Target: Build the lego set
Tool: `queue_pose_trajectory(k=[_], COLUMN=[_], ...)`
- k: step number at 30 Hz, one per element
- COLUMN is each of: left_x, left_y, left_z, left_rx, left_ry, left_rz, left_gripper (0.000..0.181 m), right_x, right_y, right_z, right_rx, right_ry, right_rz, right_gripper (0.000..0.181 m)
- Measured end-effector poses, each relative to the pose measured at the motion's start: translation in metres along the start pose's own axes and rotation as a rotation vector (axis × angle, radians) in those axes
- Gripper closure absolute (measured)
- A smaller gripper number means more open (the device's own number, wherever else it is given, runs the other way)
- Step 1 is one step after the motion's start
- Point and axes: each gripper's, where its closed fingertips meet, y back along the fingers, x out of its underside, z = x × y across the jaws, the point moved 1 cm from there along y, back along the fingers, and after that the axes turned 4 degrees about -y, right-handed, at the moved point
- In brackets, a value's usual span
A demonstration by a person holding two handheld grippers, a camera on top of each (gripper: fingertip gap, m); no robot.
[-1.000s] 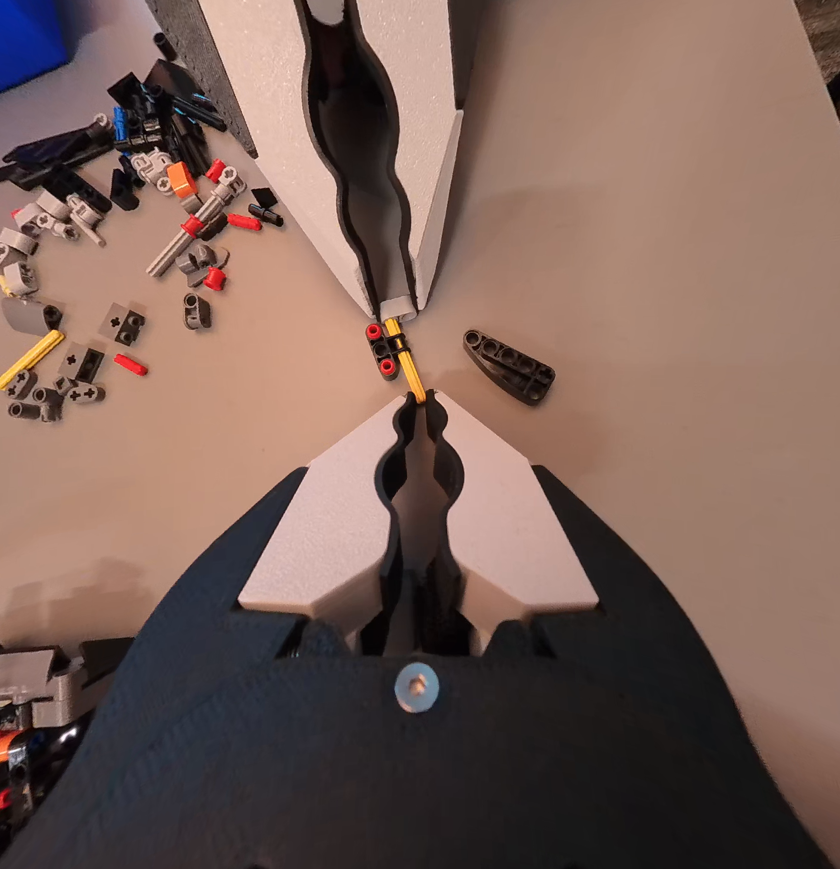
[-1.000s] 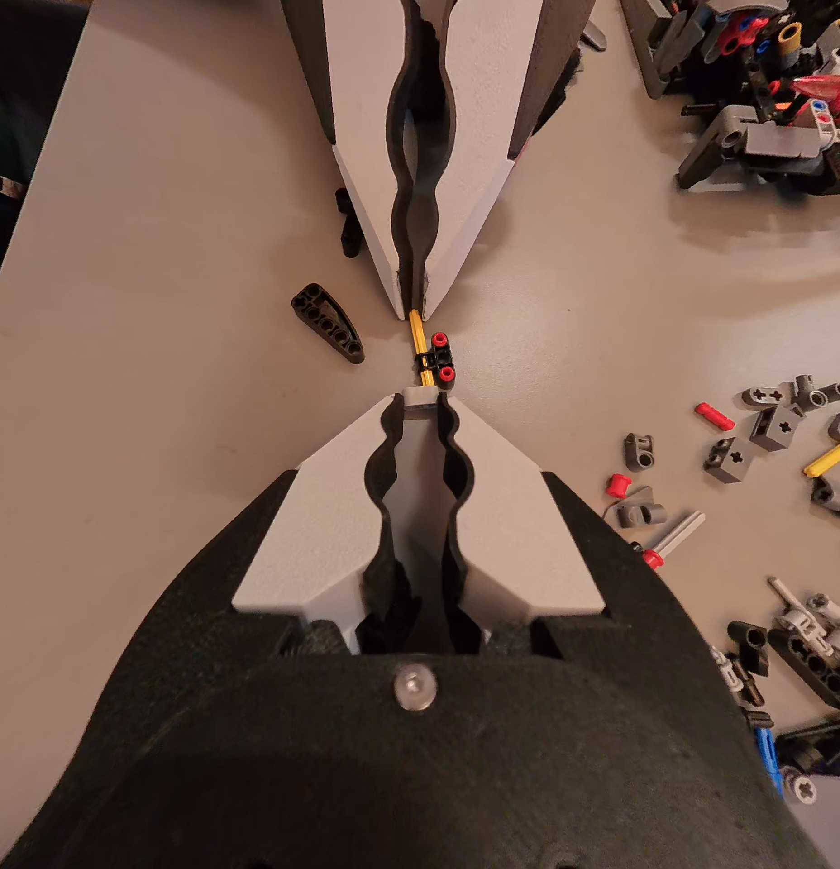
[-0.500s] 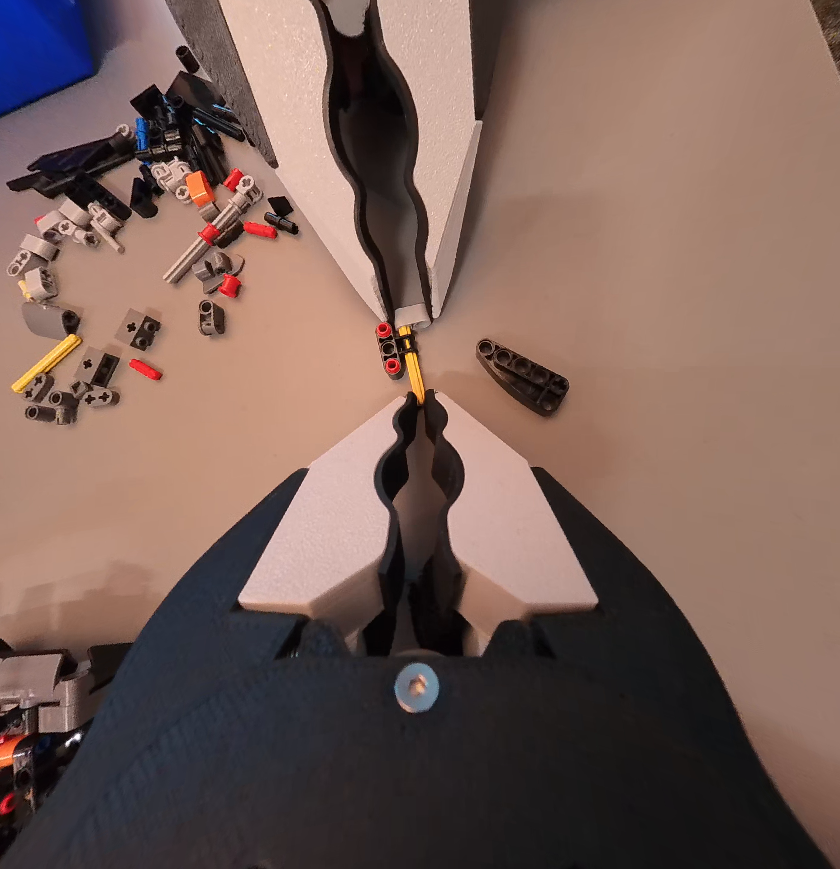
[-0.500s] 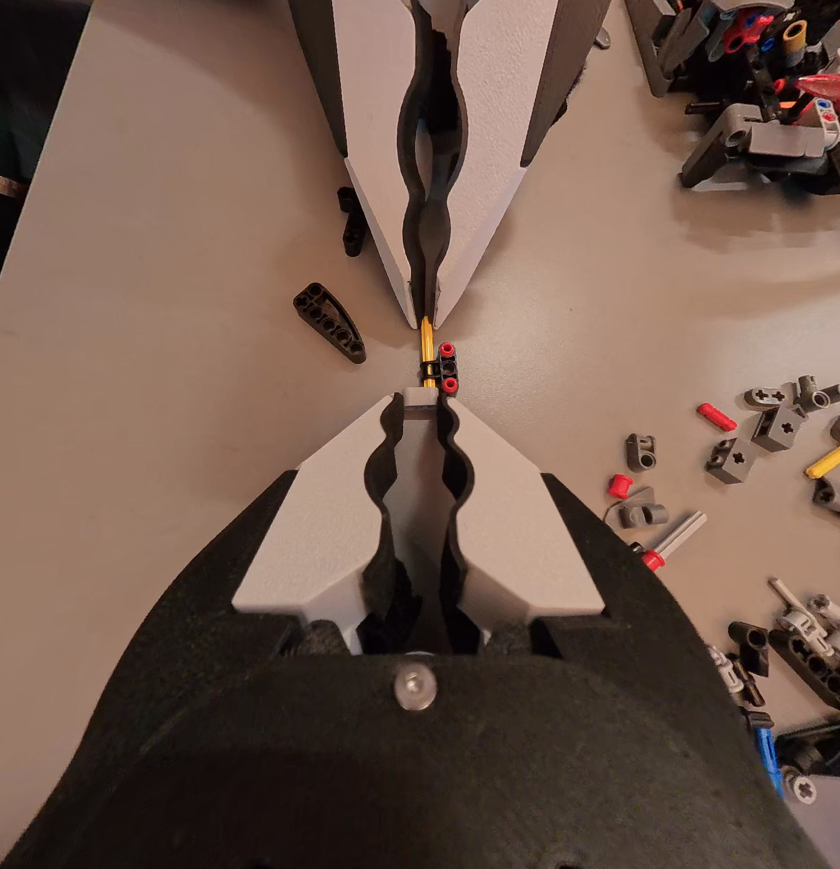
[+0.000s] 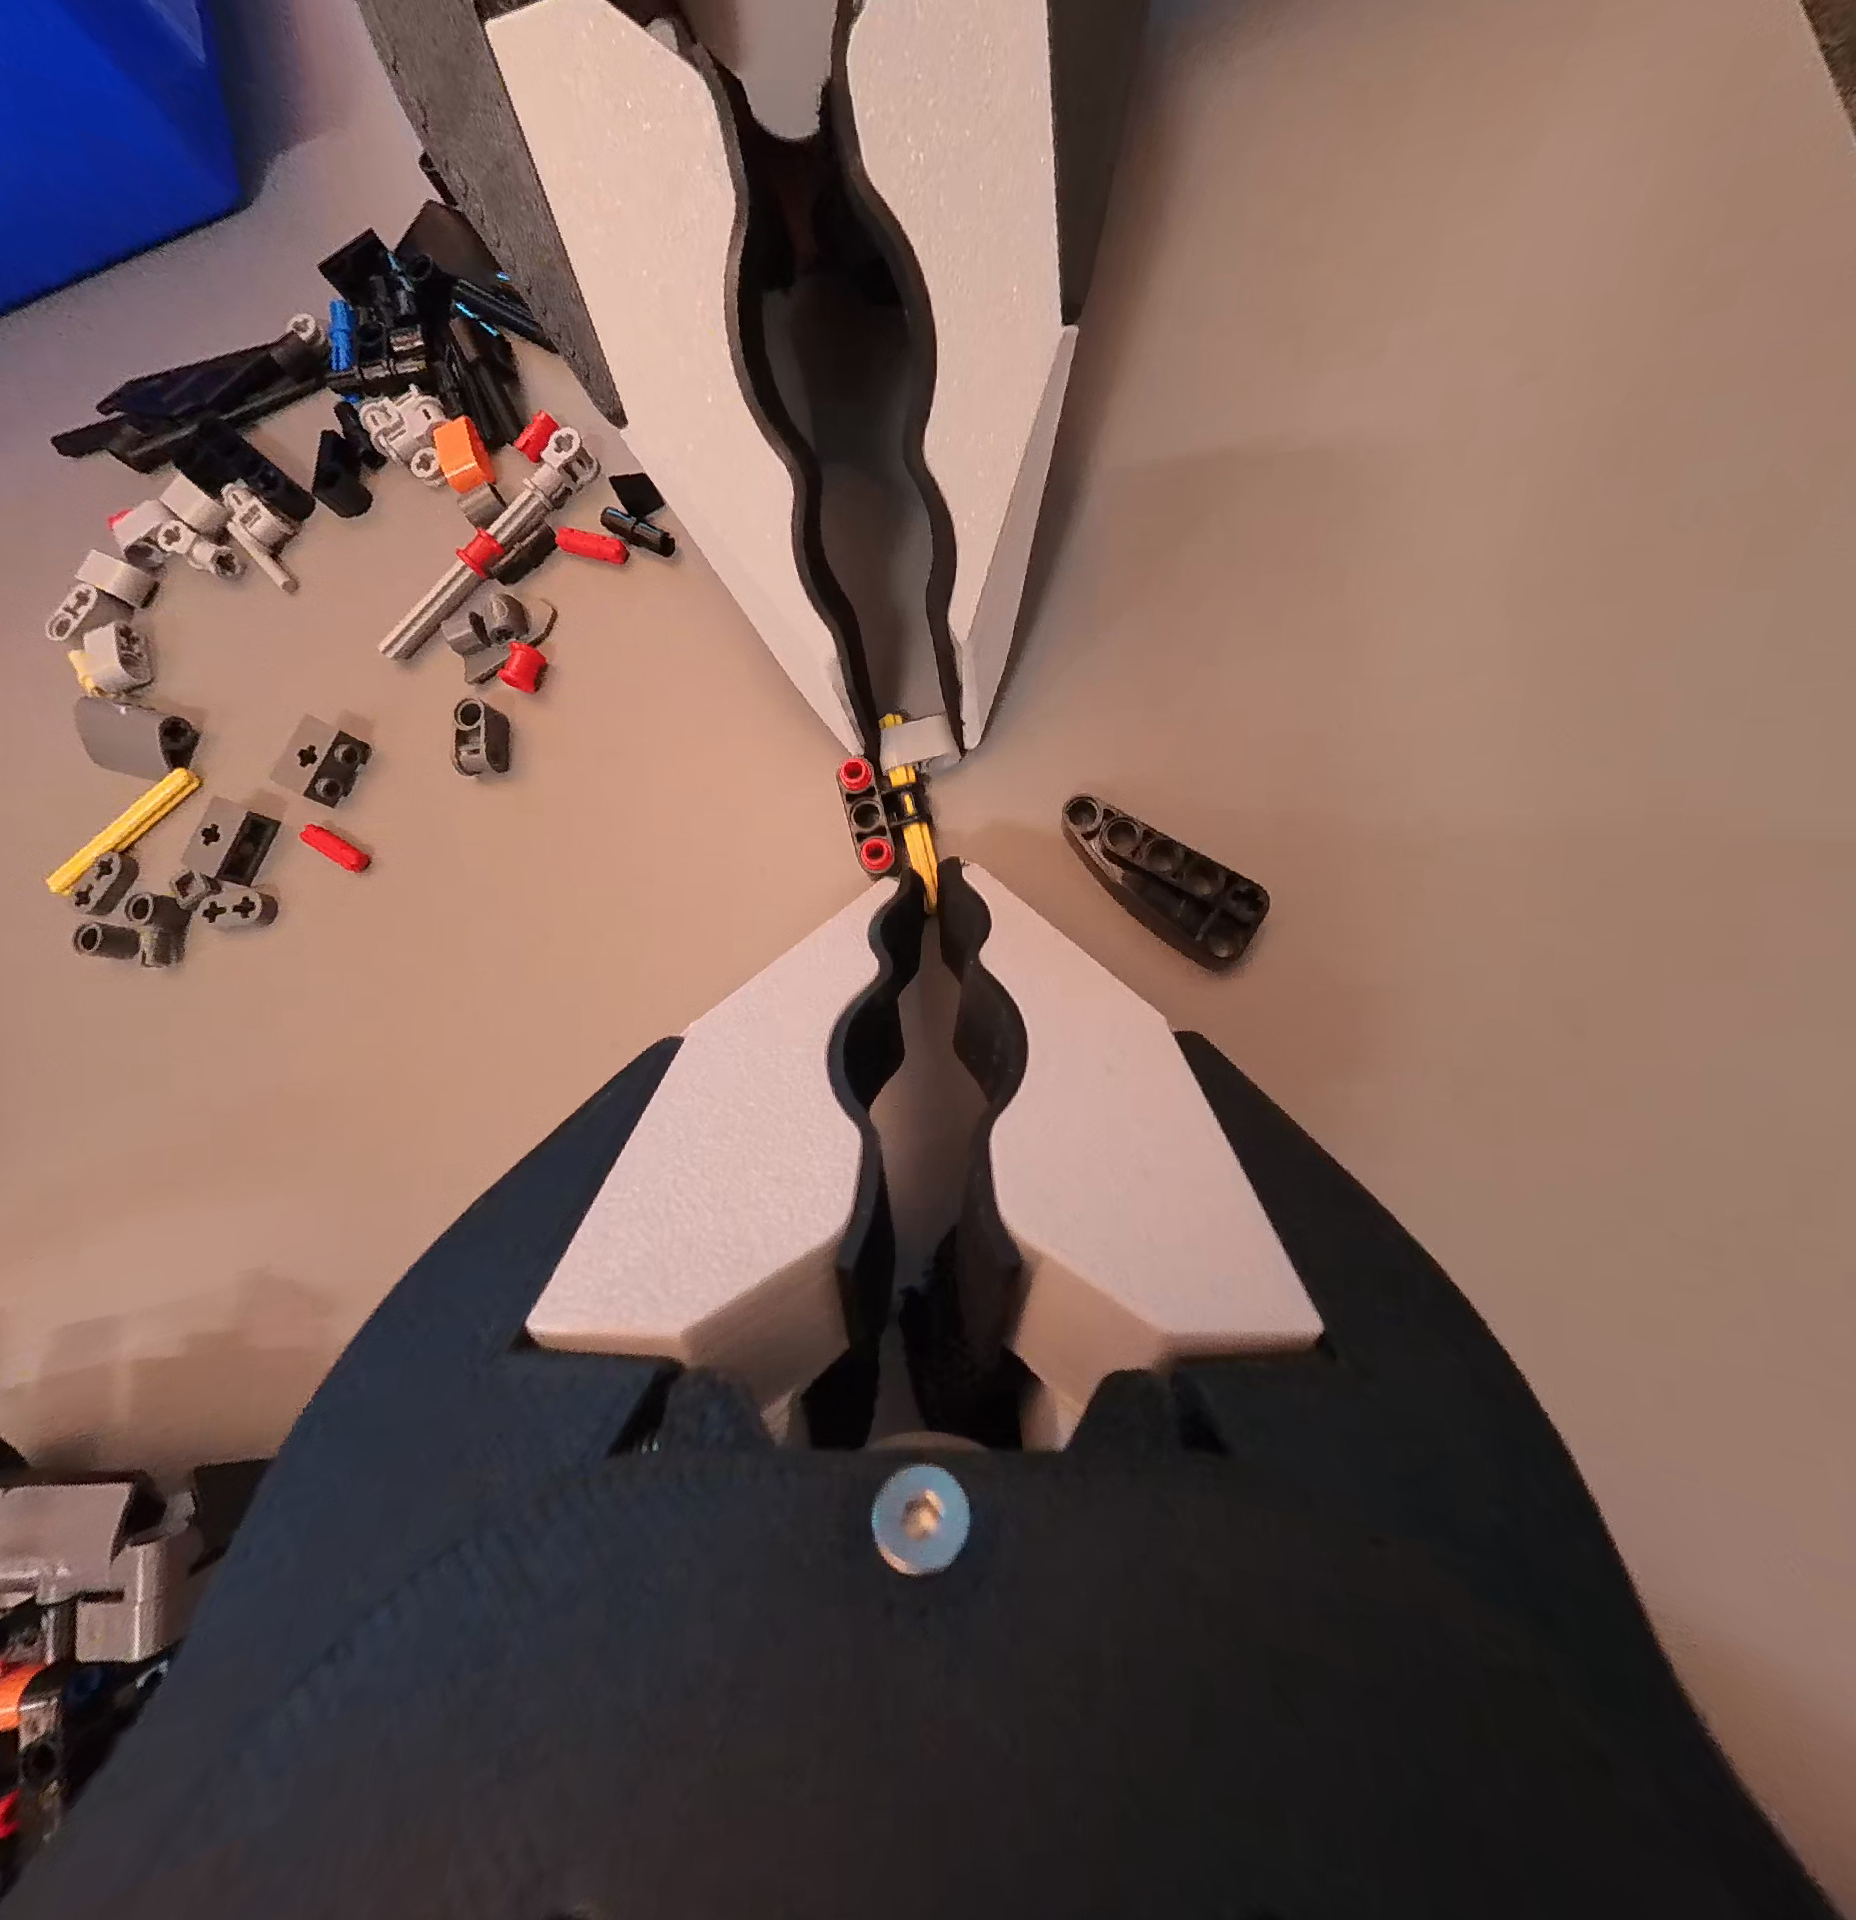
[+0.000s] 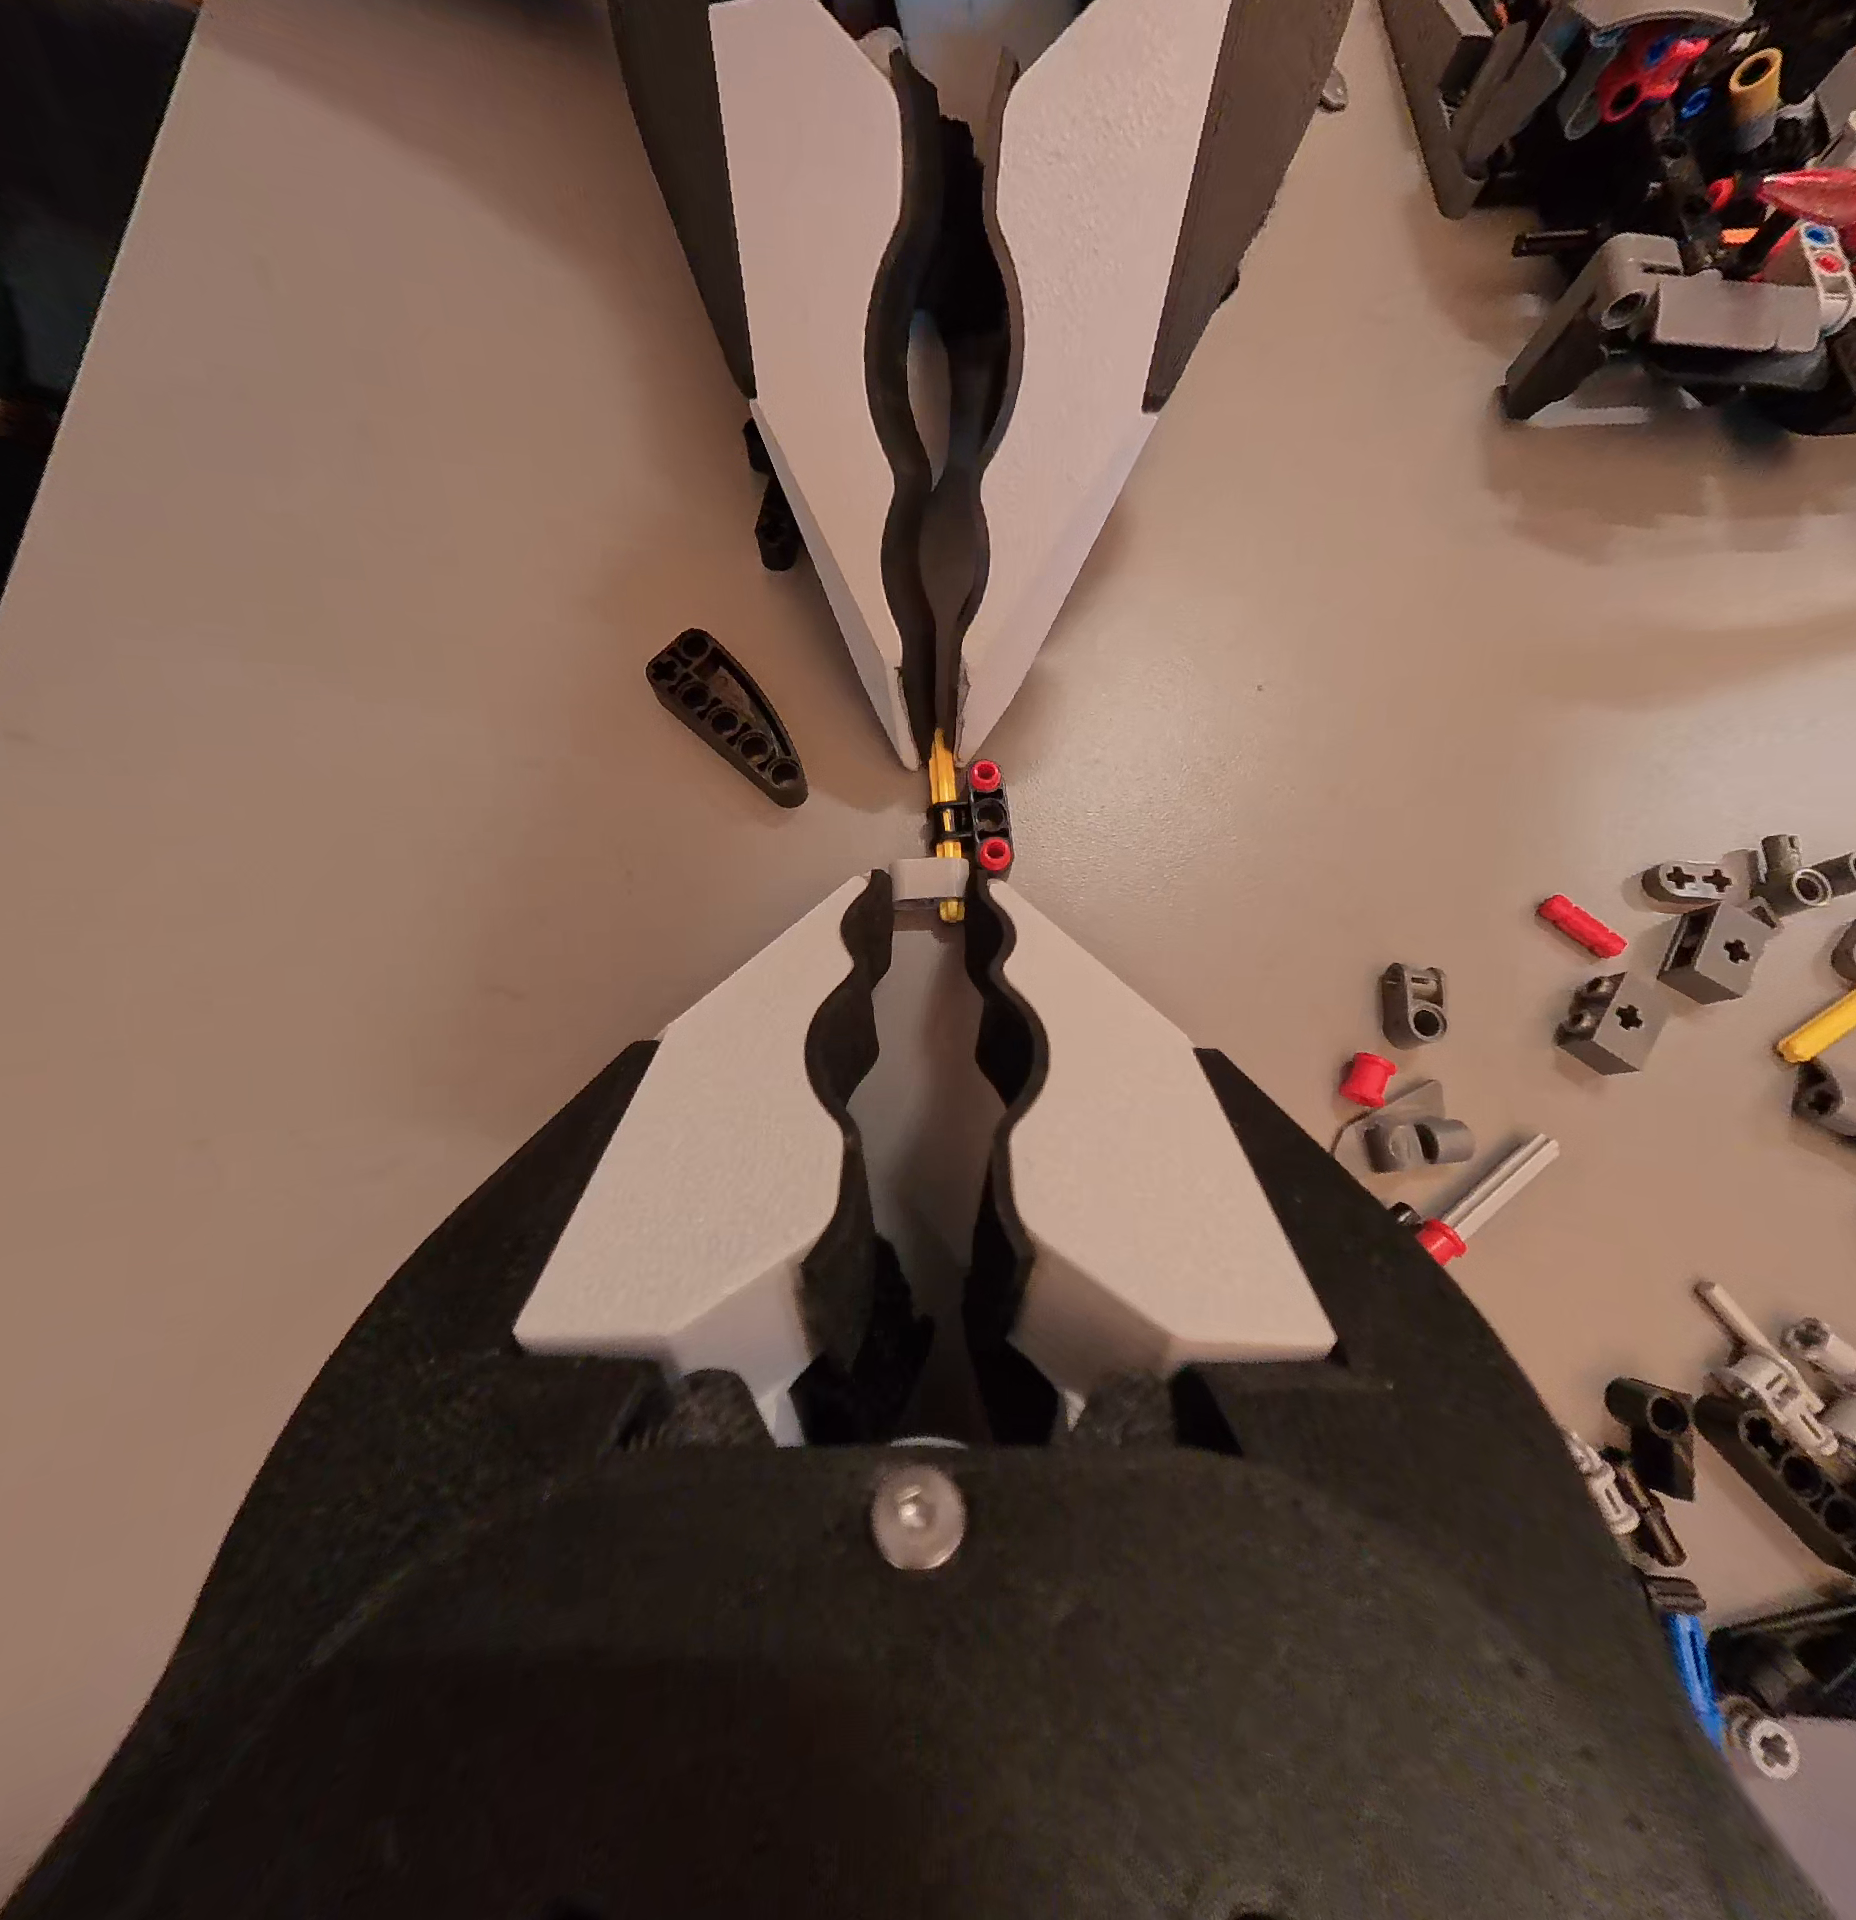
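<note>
A thin yellow axle [image 5: 919,836] runs between the two grippers above the table. A small black connector with two red pins [image 5: 868,821] sits on it. My left gripper [image 5: 929,894] is shut on one end of the axle. My right gripper [image 6: 929,899] is shut on a light grey piece [image 6: 929,878] that sits on the axle's other end. The axle [image 6: 943,795] and the connector [image 6: 988,816] also show in the right wrist view. The two grippers face each other tip to tip.
A black curved beam [image 5: 1163,881] lies on the table just beside the tips, also in the right wrist view [image 6: 726,717]. Loose grey, red, black and yellow parts [image 5: 311,623] lie to one side. A part-built model [image 6: 1713,208] stands at the far corner. A blue box [image 5: 82,145] is at the table's edge. Less than 4 cm separates the two grippers' tips.
The two grippers have come closer together. The grey piece has slid along the axle toward the black connector, so less yellow axle shows between the tips.
</note>
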Motion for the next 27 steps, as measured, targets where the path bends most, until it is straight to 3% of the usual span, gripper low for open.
queue_pose_trajectory(k=[18, 27], left_x=[-0.001, 0.004], left_y=[0.001, 0.004], left_z=[0.002, 0.002], left_rx=[0.035, 0.027], left_ry=[0.063, 0.066], left_rz=[-0.052, -0.031], left_gripper=[0.179, 0.172], right_x=[-0.003, -0.001], right_y=[0.001, 0.014], right_z=[-0.002, -0.007], right_rx=[-0.004, 0.039], right_ry=[-0.032, -0.065], right_rz=[-0.027, -0.039], right_gripper=[0.168, 0.153])
